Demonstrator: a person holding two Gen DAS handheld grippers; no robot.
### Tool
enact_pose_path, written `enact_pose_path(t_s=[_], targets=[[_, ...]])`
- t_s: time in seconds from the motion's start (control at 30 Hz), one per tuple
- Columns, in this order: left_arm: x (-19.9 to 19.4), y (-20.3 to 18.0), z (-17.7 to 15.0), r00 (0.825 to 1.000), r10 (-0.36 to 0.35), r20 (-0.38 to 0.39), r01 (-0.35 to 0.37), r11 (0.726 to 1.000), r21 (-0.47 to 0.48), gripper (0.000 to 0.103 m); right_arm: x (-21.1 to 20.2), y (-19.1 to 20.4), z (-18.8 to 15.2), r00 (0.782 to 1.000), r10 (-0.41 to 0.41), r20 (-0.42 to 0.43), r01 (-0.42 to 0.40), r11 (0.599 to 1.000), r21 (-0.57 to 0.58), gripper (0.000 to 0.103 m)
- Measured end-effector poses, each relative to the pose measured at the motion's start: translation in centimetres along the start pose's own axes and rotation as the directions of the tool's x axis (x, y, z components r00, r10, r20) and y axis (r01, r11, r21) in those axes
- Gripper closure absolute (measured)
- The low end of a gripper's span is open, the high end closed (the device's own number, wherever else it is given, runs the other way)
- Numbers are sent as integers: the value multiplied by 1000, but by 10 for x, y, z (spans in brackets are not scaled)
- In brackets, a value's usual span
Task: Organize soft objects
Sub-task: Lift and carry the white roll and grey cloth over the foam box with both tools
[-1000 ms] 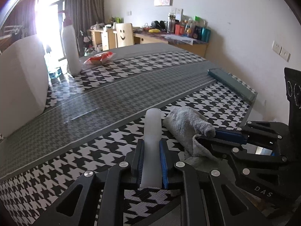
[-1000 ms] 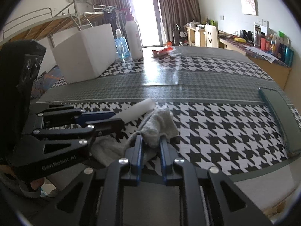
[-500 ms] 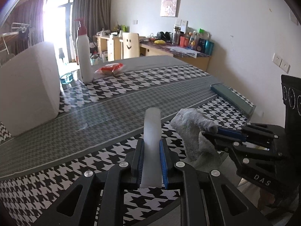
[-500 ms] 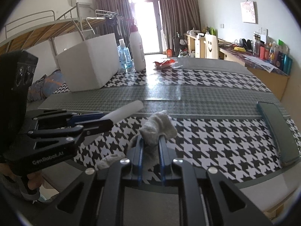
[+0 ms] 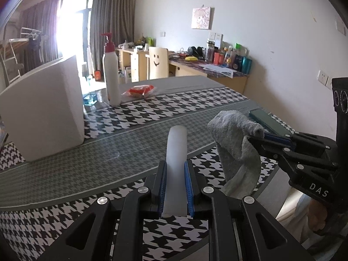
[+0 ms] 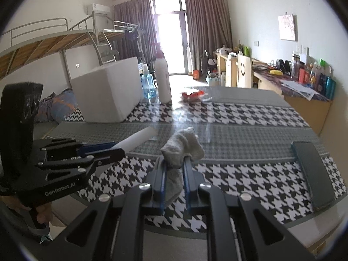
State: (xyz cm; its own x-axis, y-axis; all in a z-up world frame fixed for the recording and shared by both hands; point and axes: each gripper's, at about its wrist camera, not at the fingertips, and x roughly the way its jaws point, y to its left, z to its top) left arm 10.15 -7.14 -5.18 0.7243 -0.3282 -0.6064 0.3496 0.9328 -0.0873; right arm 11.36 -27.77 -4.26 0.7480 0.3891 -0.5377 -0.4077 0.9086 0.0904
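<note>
My left gripper (image 5: 175, 169) is shut on a long white translucent tube (image 5: 176, 158) that sticks out forward past its fingers, held above the houndstooth table (image 5: 152, 113). To its right, my right gripper (image 5: 255, 138) is shut on a grey cloth (image 5: 235, 148) that hangs limp from its tips, clear of the table. In the right wrist view the grey cloth (image 6: 180, 148) bunches between the right gripper (image 6: 174, 163) pads and droops below them. The left gripper (image 6: 115, 150) with the white tube (image 6: 139, 139) shows at the left of that view.
A white foam box (image 5: 43, 108) stands at the back left of the table, with a white pump bottle (image 5: 112, 80), a blue bottle (image 6: 148, 84) and a red packet (image 5: 139, 91) behind. A dark flat case (image 6: 313, 171) lies at the right edge. A desk and chair stand beyond.
Both grippers have risen from the table. The grey cloth, earlier resting on the tabletop, now hangs in the air from the right gripper. The tube stays gripped by the left.
</note>
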Motion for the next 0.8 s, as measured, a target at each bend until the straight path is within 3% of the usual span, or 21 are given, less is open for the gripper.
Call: enact_pose_path(t_s=[0.8], targets=[[-34, 20, 23, 997, 28, 76, -27, 1000, -6, 85, 4, 15, 34, 998, 17, 61, -18, 1000, 14, 86]])
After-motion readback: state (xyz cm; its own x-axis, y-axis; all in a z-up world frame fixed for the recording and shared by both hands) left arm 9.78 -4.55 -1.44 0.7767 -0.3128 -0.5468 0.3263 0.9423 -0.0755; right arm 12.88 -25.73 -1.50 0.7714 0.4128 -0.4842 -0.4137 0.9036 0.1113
